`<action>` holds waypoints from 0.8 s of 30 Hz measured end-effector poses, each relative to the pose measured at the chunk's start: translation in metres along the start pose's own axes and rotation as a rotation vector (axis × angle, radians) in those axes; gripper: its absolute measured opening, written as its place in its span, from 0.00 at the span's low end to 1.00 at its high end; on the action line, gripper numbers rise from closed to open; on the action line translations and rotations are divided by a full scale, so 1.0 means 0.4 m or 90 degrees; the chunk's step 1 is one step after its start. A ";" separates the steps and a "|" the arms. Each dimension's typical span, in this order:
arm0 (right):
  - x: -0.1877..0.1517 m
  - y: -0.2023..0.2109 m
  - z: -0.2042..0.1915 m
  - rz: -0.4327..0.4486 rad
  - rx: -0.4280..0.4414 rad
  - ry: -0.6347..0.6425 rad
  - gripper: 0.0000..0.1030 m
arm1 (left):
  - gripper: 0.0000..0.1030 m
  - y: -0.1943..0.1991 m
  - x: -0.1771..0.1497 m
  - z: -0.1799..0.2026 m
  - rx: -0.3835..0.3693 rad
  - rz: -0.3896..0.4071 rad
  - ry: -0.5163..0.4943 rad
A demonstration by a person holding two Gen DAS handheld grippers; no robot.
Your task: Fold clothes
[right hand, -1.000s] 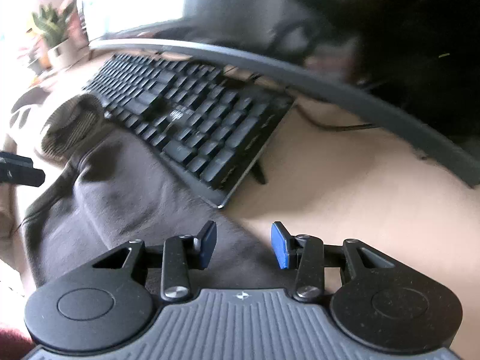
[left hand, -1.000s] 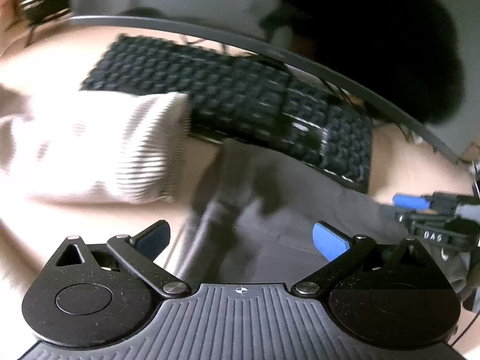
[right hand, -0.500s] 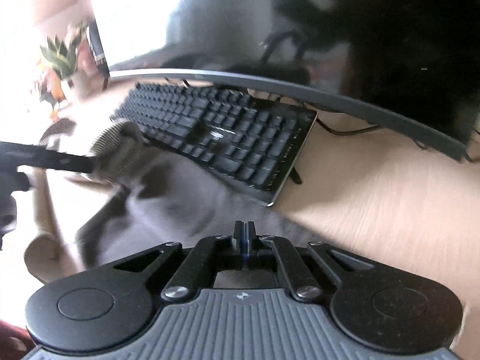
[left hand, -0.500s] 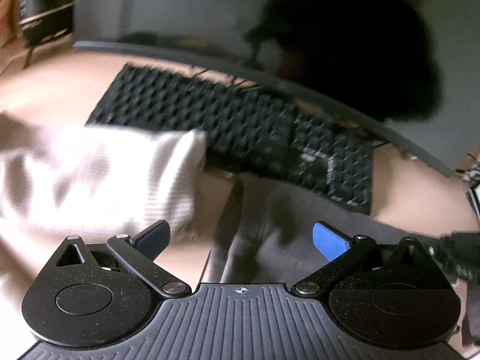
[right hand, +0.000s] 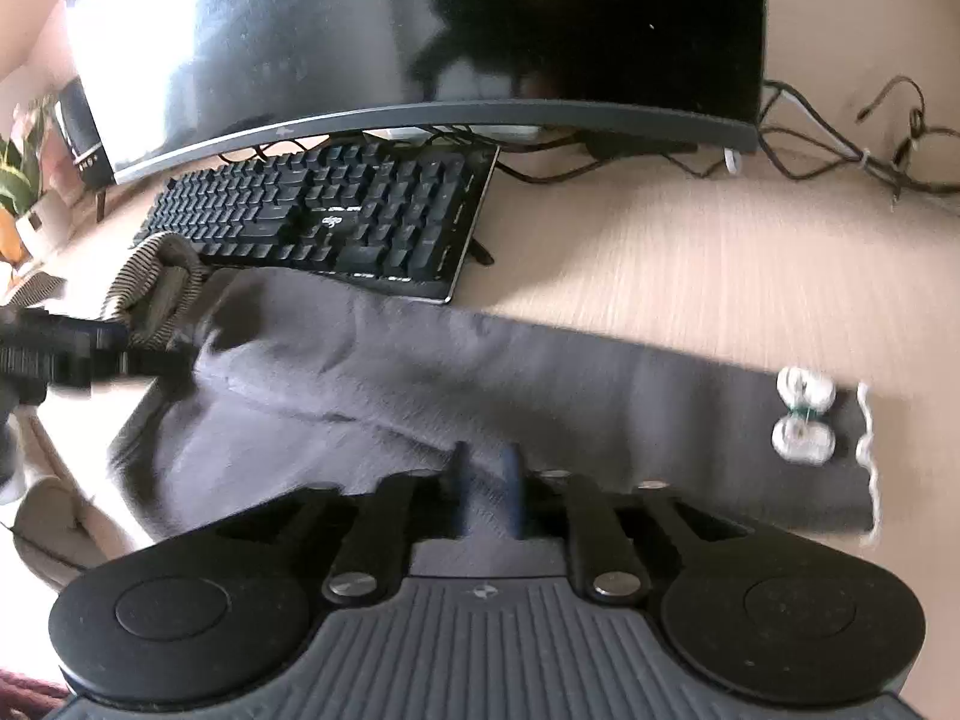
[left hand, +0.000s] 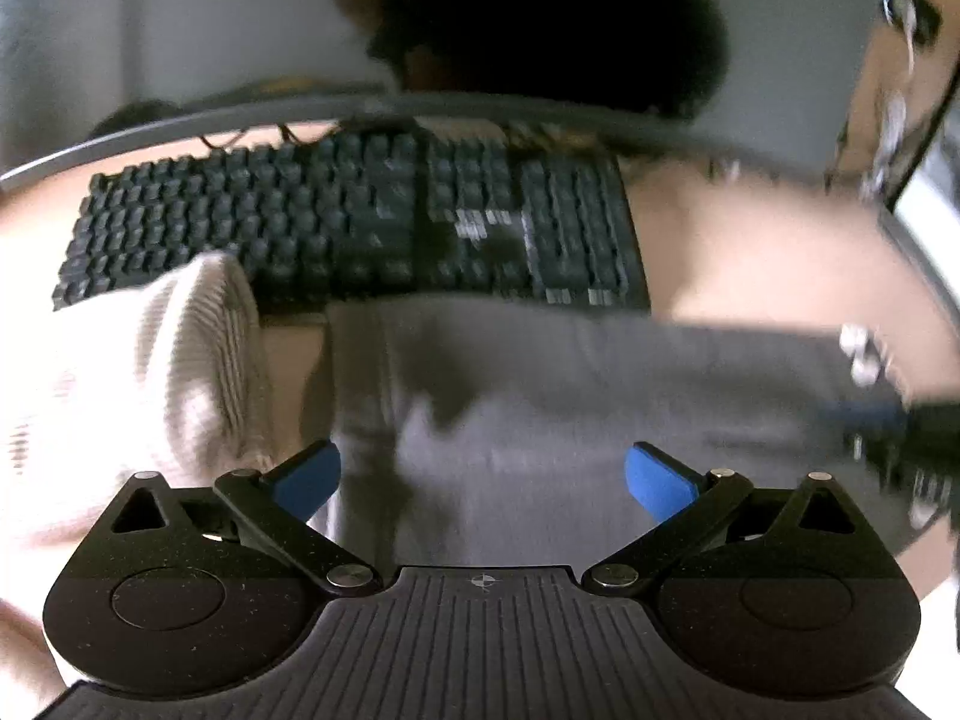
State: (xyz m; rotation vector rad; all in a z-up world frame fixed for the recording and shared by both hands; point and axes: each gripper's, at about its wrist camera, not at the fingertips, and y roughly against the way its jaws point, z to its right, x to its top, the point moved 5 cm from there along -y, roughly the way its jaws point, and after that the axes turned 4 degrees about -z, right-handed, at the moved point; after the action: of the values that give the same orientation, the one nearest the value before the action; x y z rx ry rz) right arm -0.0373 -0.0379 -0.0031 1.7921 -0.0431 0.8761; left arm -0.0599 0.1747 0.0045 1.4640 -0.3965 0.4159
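Two grippers: both over the same grey garment on a light wooden desk.

Left gripper (left hand: 483,477): its blue fingers (left hand: 657,480) are spread wide, with nothing between them — only grey cloth lies under the gap.

Right gripper (right hand: 486,489): the fingers are drawn close together and a fold of grey cloth stands between them; the picture is blurred there, so I cannot tell if they really pinch it.

Grey garment (right hand: 360,384): it lies on the desk just in front of the keyboard, as a long band from left to right. Its far edge touches or slightly covers the near edge of the keyboard on the left side. Wrinkles run across its middle.

Right end of the garment: two small white round things (right hand: 804,417) sit on it, near a pale cord (right hand: 867,450) along its edge. What they are I cannot say.

Cream ribbed cloth (left hand: 150,384): in the left wrist view it lies just left of the grey garment — one corner of it rises over the near left part of the keyboard.

Black keyboard (right hand: 336,222): it is behind both clothes, on raised feet.

Curved monitor (right hand: 414,30): it stands behind the keyboard with a dark, reflecting screen.

Cables (right hand: 852,150): they lie on the desk to the right of the monitor.

Potted plant (right hand: 18,192): far left, by the edge of the right wrist view.

Desk (right hand: 690,276): bare wood shows right of the keyboard.
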 end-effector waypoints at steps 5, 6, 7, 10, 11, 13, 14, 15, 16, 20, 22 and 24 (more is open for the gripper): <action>0.051 -0.043 0.003 -0.005 0.014 0.064 0.32 | 1.00 0.000 -0.031 0.023 0.001 -0.017 0.026; 0.063 -0.052 0.004 -0.007 0.020 0.079 0.39 | 1.00 0.005 -0.033 0.023 0.005 -0.016 0.034; 0.074 -0.063 0.003 -0.008 0.028 0.099 0.43 | 1.00 0.011 -0.034 0.023 0.009 -0.016 0.043; 0.102 -0.087 -0.002 -0.011 0.037 0.160 0.50 | 1.00 0.022 -0.031 0.025 0.029 -0.014 0.059; 0.110 -0.096 -0.002 -0.012 0.042 0.177 0.51 | 1.00 0.024 -0.029 0.025 0.036 -0.014 0.066; 0.126 -0.117 0.001 -0.017 0.058 0.207 0.51 | 1.00 0.025 -0.027 0.027 0.048 -0.016 0.080; 0.133 -0.127 0.005 -0.019 0.062 0.221 0.51 | 1.00 0.025 -0.026 0.028 0.055 -0.018 0.086; 0.139 -0.137 0.009 -0.022 0.068 0.231 0.51 | 1.00 0.025 -0.026 0.029 0.061 -0.020 0.091; 0.145 -0.147 0.013 -0.026 0.075 0.241 0.51 | 1.00 0.026 -0.027 0.030 0.067 -0.022 0.096; 0.159 -0.184 0.029 -0.044 0.111 0.266 0.51 | 1.00 0.024 -0.029 0.030 0.089 -0.030 0.121; 0.158 -0.198 0.029 -0.055 0.128 0.276 0.51 | 1.00 0.023 -0.031 0.030 0.097 -0.034 0.134; 0.156 -0.207 0.027 -0.061 0.140 0.282 0.53 | 1.00 0.021 -0.035 0.029 0.104 -0.037 0.145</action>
State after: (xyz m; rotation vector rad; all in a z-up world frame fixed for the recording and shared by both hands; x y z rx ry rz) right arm 0.0493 0.0105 -0.0351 1.7429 0.4346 1.2263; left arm -0.0762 0.1632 0.0058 1.5620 -0.1405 0.5720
